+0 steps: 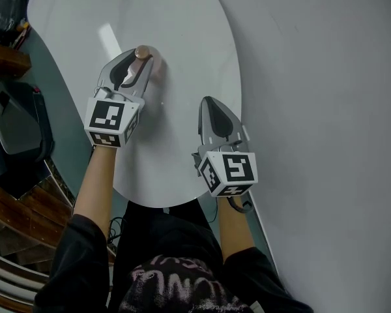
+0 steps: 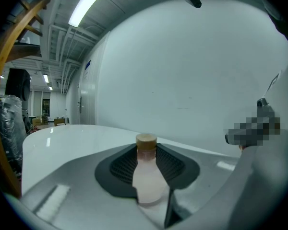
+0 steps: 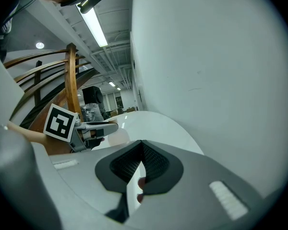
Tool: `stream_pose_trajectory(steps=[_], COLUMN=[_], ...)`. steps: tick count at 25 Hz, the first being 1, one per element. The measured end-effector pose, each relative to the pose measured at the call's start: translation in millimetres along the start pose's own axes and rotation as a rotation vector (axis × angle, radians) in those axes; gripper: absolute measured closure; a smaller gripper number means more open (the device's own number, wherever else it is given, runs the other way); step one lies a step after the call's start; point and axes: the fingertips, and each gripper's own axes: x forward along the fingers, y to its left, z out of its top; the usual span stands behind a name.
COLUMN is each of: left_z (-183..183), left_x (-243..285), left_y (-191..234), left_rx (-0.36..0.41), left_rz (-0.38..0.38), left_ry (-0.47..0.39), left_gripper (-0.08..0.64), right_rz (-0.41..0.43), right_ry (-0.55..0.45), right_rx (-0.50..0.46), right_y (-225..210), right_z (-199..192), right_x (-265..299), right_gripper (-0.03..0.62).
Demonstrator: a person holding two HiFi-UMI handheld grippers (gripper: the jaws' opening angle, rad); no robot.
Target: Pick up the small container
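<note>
In the head view the left gripper (image 1: 138, 62) covers most of the small container (image 1: 144, 55), so only its brown cap (image 1: 142, 51) shows at the far tip of the jaws. Whether it rests on the surface (image 1: 182, 25) or hangs just above it cannot be told. Both forearms reach out from black sleeves (image 1: 78, 266). The right gripper (image 1: 207, 102) sits nearer and to the right, jaws together, its marker cube (image 1: 229, 173) facing up. The surface is a white oval, with dark clutter and wood past its left edge. In the left gripper view the jaws are clamped on the container's pale pink body, which stands upright between the dark ribbed pads (image 2: 121, 166) with the cap above them; its base is cut off. Beyond lie the glossy surface, a plain white wall (image 2: 192, 71) and a ceiling light strip (image 2: 89, 4). In the right gripper view the jaws meet at their tips with nothing held. A reddish blur shows through the slit, too unclear to name. The left gripper lies off to the left, before curved wooden rails (image 3: 71, 75).
</note>
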Motion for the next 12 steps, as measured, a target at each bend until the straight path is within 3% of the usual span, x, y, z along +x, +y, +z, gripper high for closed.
stream_pose_trajectory(steps=[12], left_z=[14], left_x=[-24], left_y=[-2], left_rx=[0.013], left_rz=[0.027], left_ry=[-0.013], left_gripper=[0.437], right_rz=[0.029], right_ry=[-0.036], right_rx=[-0.021], right_y=[7], right_z=[20], right_x=[-7], right_gripper=[0.571])
